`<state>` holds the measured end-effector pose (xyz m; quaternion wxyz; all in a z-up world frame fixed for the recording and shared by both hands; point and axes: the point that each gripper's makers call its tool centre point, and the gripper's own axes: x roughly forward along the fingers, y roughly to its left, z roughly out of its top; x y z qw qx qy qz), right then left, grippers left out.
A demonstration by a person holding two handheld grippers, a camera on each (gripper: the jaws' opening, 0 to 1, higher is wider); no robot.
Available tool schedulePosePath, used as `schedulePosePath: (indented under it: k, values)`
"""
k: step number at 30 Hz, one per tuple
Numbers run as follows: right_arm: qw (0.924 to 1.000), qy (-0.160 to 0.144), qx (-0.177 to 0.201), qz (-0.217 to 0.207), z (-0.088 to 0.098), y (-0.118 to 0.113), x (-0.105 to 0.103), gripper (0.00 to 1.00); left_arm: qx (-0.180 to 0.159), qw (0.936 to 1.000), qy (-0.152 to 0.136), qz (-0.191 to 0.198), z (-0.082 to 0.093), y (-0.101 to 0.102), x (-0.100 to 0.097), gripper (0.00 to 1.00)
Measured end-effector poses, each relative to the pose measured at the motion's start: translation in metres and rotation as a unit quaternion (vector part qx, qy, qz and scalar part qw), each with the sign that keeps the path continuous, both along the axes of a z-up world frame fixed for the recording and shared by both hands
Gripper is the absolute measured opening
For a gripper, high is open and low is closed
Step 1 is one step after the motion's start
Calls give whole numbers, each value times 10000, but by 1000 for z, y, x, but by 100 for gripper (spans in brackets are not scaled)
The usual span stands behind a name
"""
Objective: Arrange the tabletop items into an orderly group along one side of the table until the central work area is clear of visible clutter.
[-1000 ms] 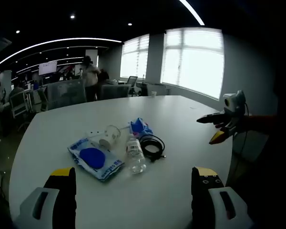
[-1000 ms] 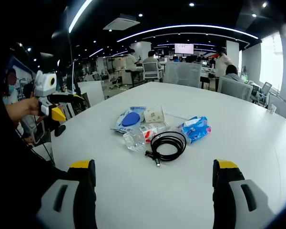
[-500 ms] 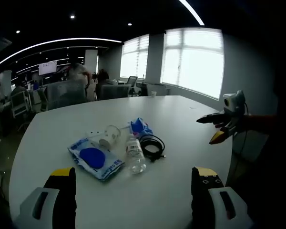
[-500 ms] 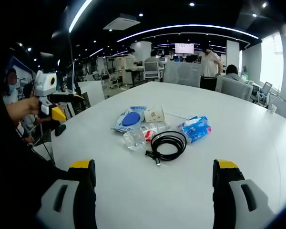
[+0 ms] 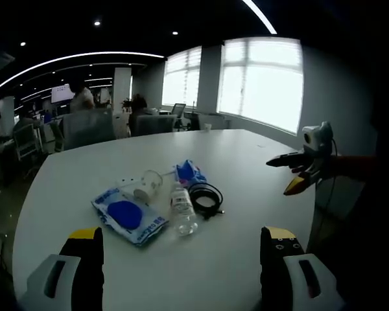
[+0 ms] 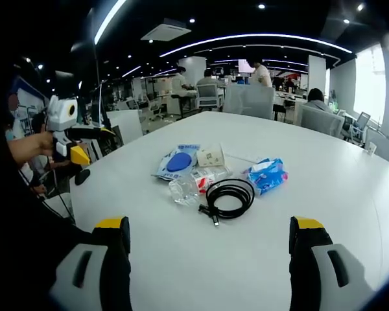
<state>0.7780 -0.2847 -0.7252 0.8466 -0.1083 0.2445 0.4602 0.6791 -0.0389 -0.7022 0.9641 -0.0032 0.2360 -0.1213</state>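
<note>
A big white table (image 5: 246,155) stands in a busy office. In its middle lie a blue packet (image 5: 128,215), a paper cup (image 5: 147,185), a clear bottle (image 5: 182,208), a black cable (image 6: 228,195) and a blue pack (image 6: 266,174), close together. The left gripper (image 5: 179,256) and right gripper (image 6: 209,249) both hang wide apart, holding nothing.

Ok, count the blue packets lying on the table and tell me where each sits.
2. The flat blue-and-white packet lies at the cluster's end, beside the paper cup. The smaller crumpled blue packet lies at the opposite end, next to the coiled black cable. Others could hide underneath.
</note>
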Motion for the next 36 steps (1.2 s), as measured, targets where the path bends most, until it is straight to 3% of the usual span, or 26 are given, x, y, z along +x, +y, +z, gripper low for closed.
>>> schedulePosePath:
  k: [36]
  values:
    - [9999, 2, 8, -169, -1, -7, -2, 100, -32, 9999, -30, -120, -3, -6, -1, 100]
